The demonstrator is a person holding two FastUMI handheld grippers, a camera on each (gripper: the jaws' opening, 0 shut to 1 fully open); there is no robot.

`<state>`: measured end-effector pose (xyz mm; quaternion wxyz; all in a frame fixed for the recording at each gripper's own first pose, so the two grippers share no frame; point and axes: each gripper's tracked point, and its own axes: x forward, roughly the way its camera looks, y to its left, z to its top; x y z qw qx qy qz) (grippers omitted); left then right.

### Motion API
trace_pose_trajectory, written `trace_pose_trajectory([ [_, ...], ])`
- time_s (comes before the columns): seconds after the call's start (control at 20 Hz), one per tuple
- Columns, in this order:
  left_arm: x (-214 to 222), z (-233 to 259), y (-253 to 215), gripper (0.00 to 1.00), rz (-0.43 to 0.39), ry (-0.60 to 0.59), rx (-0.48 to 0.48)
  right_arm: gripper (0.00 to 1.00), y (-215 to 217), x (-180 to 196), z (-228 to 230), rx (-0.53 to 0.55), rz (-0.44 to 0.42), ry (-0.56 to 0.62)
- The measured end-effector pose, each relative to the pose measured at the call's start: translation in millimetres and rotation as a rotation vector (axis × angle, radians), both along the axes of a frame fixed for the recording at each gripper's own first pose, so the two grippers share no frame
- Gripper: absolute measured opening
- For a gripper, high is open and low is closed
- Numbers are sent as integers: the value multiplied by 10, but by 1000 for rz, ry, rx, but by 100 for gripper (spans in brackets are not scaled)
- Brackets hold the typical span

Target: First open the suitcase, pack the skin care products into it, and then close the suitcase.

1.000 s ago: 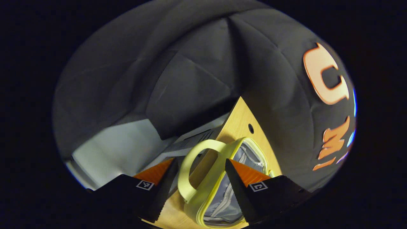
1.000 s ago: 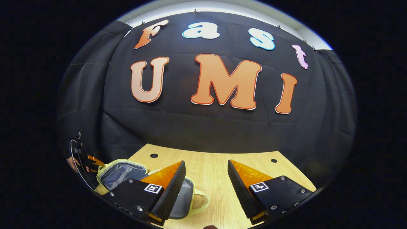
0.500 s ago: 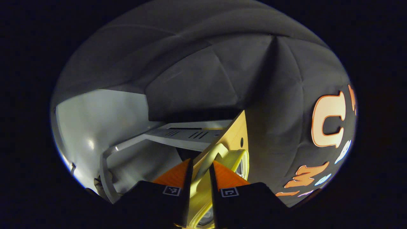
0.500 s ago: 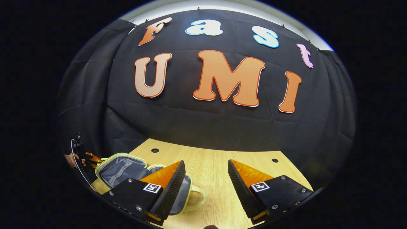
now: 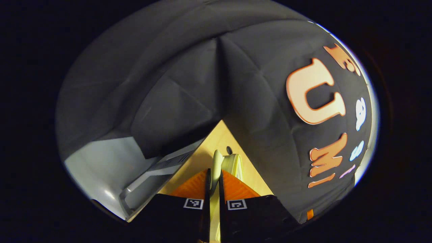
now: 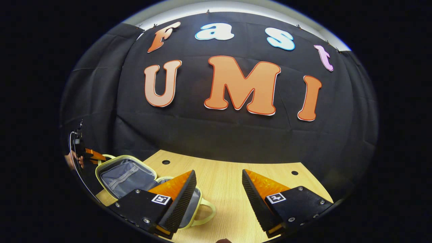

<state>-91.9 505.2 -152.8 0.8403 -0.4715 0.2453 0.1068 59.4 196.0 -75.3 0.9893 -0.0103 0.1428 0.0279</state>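
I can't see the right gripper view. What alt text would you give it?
The right gripper hovers open over a light wooden table, its two fingers spread apart with nothing between them. At lower left, a small pale yellow suitcase lies open, showing its grey lining, and the left gripper holds its lid handle at the far edge. Black cloth walls the booth behind.

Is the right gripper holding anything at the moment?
No, in the right gripper view the right gripper has its jaws spread wide over the bare wooden table, beside the open suitcase.
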Motion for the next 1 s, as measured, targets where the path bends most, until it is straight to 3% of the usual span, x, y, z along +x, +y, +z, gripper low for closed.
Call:
trace_pose_trajectory([
  [0.3, 91, 737, -434, 12, -50, -108, 77, 88, -160, 88, 26, 19, 48, -31],
  [0.55, 209, 1261, -1067, 12, -119, -175, 138, 88, -296, 152, -8, 35, 98, -42],
  [1.0, 385, 1732, -2363, 12, -237, -253, 165, 88, -659, 219, -63, 83, 162, -63],
])
